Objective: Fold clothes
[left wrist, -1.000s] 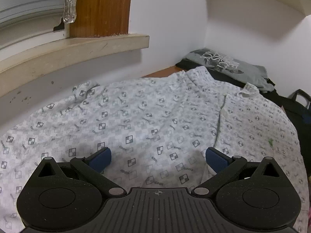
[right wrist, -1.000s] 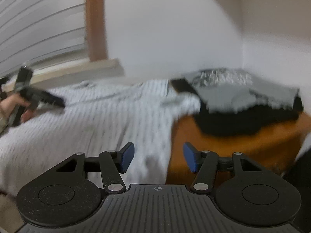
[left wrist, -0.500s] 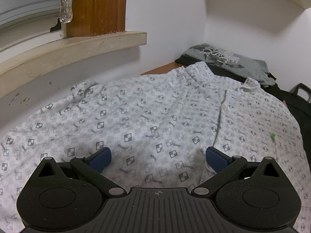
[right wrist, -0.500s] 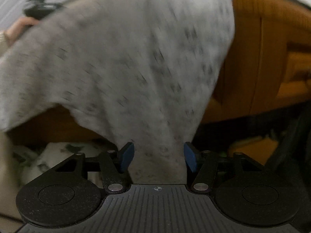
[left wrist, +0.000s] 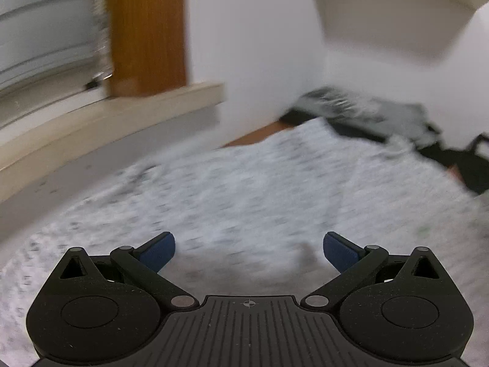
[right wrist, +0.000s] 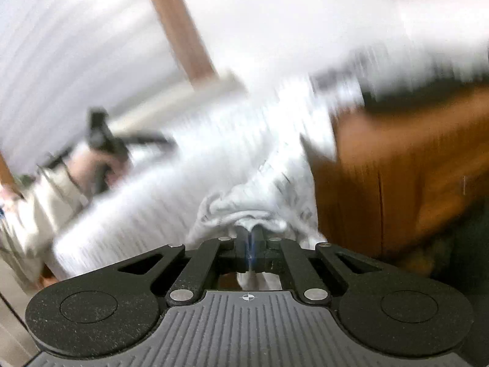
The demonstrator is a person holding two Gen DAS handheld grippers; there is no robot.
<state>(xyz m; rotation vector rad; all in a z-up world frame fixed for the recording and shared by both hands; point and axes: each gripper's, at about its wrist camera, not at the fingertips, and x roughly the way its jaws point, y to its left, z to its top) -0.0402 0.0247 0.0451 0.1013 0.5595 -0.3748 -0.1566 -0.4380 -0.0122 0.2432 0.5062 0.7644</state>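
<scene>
Shirt (right wrist: 244, 159) bunches around right claw (right wrist: 250, 238), beside grey clothes (left wrist: 360, 110).

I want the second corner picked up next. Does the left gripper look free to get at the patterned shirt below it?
Probably yes: the left gripper is open and holds nothing, and the patterned shirt lies spread right under it with nothing between.

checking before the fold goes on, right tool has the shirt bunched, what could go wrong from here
1. The right tool is shut on a bunched wad of the patterned shirt, not a flat edge, so the fold may come out creased or crooked.
2. The left tool hangs open over the shirt, gripping nothing; pulling with one tool could drag the whole shirt sideways.
3. Part of the shirt hangs over the wooden table edge and might slide off.
</scene>
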